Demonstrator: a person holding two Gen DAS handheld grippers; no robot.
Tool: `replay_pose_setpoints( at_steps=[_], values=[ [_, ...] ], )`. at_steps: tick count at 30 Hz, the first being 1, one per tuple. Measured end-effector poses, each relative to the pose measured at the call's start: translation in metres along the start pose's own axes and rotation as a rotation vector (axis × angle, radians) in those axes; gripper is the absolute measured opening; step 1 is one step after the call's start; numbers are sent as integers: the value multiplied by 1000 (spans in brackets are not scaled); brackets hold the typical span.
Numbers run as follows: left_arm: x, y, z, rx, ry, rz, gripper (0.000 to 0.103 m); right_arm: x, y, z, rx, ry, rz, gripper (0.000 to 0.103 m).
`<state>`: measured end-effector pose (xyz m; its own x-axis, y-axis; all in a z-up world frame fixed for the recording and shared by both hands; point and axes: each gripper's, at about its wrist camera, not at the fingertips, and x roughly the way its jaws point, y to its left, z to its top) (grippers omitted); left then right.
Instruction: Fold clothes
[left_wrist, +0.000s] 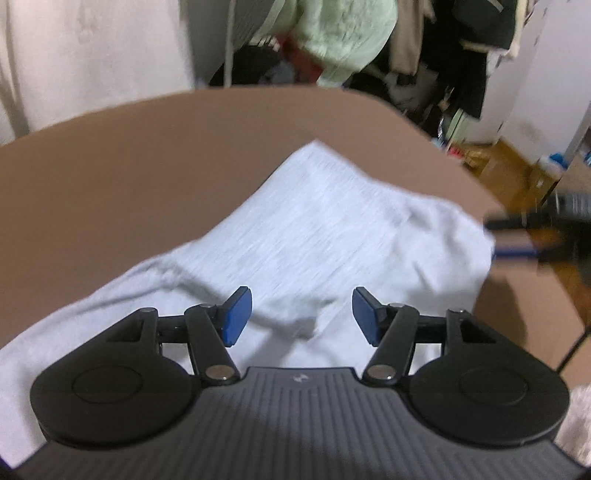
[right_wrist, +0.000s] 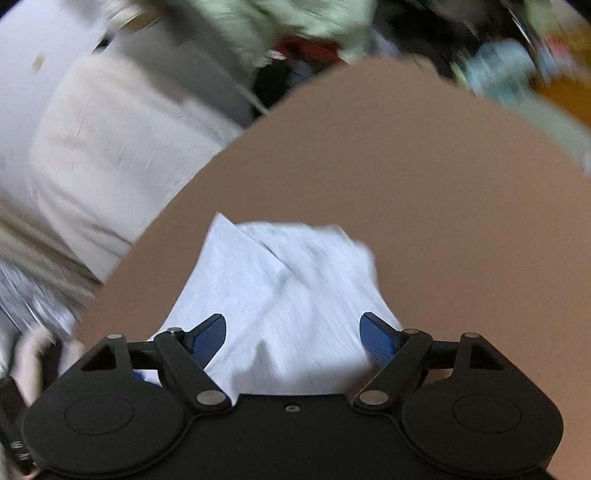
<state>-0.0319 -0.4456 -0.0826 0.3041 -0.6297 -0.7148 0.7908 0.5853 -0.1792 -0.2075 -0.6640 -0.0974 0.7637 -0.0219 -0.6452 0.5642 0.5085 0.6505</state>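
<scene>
1. Brown table surface (left_wrist: 110, 177): fills the middle of both wrist views; plain, curved by the fisheye lens. Its far edge borders a cluttered room.
2. Background beyond the table: a heap of clothes with a pale green fleecy item (left_wrist: 343, 33), dark garments (left_wrist: 469, 55) to its right, and a white curtain or wall (left_wrist: 74, 55) on the left. Wooden floor (left_wrist: 517, 166) shows at far right. The right wrist view is heavily motion-blurred, so its detail is unreliable.
3. Light grey garment (left_wrist: 314, 229): lies on the table, partly folded, with layered edges and a few creases. In the right wrist view, an overlapping fold (right_wrist: 273, 258) runs diagonally across it. One corner points toward the table's far edge.
4. Left gripper (left_wrist: 302, 314): hovers over the near part of the garment. Jaws stand moderately apart; the blue pads (left_wrist: 236, 314) press on nothing and no cloth is pinched.
5. Right gripper (right_wrist: 293, 338): jaws stand wide, with the garment below and between them but not clamped. In the left wrist view it shows as a dark blur (left_wrist: 535, 236) at the garment's right edge.
</scene>
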Motion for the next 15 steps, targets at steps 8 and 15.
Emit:
replay_pose_setpoints(
  at_steps=[8, 15],
  values=[
    [24, 0, 15, -7, -25, -38, 61, 35, -41, -7, 171, 64, 172, 84],
    [64, 3, 18, 35, 8, -4, 60, 74, -22, 15, 118, -90, 168, 8]
  ],
)
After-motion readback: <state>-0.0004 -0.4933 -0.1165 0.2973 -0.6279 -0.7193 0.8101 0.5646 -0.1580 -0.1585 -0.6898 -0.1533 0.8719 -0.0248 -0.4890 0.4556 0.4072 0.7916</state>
